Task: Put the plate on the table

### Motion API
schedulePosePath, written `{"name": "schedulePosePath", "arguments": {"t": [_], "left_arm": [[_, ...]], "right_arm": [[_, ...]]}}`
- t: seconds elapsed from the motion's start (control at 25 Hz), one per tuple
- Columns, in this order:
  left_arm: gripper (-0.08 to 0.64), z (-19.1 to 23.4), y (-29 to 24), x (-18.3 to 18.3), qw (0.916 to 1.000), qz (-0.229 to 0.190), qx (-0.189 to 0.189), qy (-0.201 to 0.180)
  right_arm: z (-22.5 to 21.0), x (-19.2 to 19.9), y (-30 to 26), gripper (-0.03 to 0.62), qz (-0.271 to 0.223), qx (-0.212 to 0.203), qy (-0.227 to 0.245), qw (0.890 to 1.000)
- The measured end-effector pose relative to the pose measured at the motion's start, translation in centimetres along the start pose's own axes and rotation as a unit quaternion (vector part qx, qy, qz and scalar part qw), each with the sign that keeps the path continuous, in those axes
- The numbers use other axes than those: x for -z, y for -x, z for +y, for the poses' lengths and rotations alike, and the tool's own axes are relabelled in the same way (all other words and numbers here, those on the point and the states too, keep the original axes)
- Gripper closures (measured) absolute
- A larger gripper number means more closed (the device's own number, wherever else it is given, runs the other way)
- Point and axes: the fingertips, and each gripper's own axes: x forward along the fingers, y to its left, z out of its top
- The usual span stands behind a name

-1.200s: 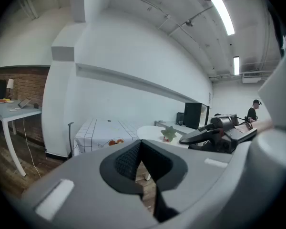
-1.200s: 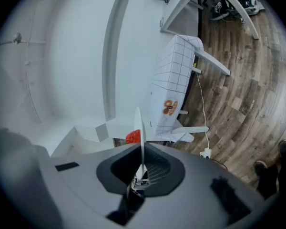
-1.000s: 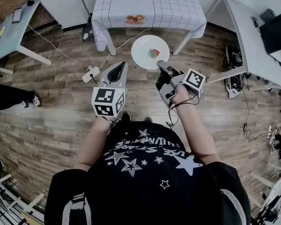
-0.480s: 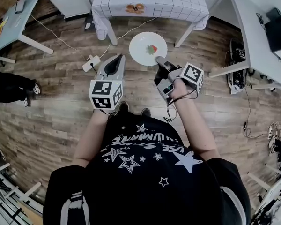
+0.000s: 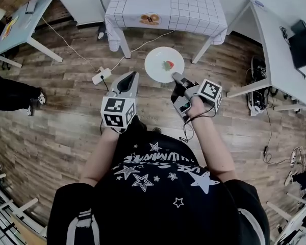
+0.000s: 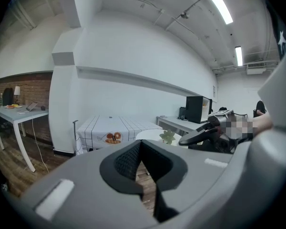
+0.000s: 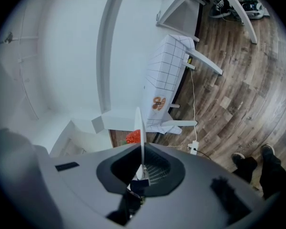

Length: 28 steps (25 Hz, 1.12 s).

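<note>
A white plate point(image 5: 162, 61) with a red and green strawberry point(image 5: 168, 65) on it hangs above the wooden floor. My right gripper point(image 5: 175, 77) is shut on the plate's near rim. In the right gripper view the plate point(image 7: 141, 128) shows edge-on between the jaws of my right gripper point(image 7: 142, 163), with the strawberry point(image 7: 132, 137) to its left. My left gripper point(image 5: 129, 76) is level with it on the left, shut and holding nothing. The left gripper view shows my left gripper point(image 6: 141, 146), the plate point(image 6: 152, 135) and the strawberry point(image 6: 168, 136). Ahead stands a table with a checked cloth point(image 5: 188, 9).
A print of round orange shapes point(image 5: 150, 19) marks the cloth's near side. On the floor lie a white power strip point(image 5: 100, 77) and its cable. A white desk point(image 5: 280, 50) stands at the right and another desk point(image 5: 20, 19) at the far left. A person's legs point(image 5: 13, 98) show at the left edge.
The checked table has come a little nearer in the head view. The plate stays gripped by my right gripper, and both grippers keep their places side by side.
</note>
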Motion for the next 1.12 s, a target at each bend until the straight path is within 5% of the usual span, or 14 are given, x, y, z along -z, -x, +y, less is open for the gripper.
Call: {"name": "schedulePosePath", "arguments": {"t": [0.56, 1.12], "left_arm": [[0.551, 5.3, -9.2, -0.9, 0.9994, 0.009, 0.030, 0.017], [0.551, 17.3, -21.6, -6.8, 0.9986, 0.010, 0.050, 0.017]], "right_arm": [[-0.2, -5.6, -5.6, 0.571, -0.026, 0.033, 0.008, 0.999], [3.4, -14.2, -20.9, 0.571, -0.051, 0.037, -0.002, 0.998]]}}
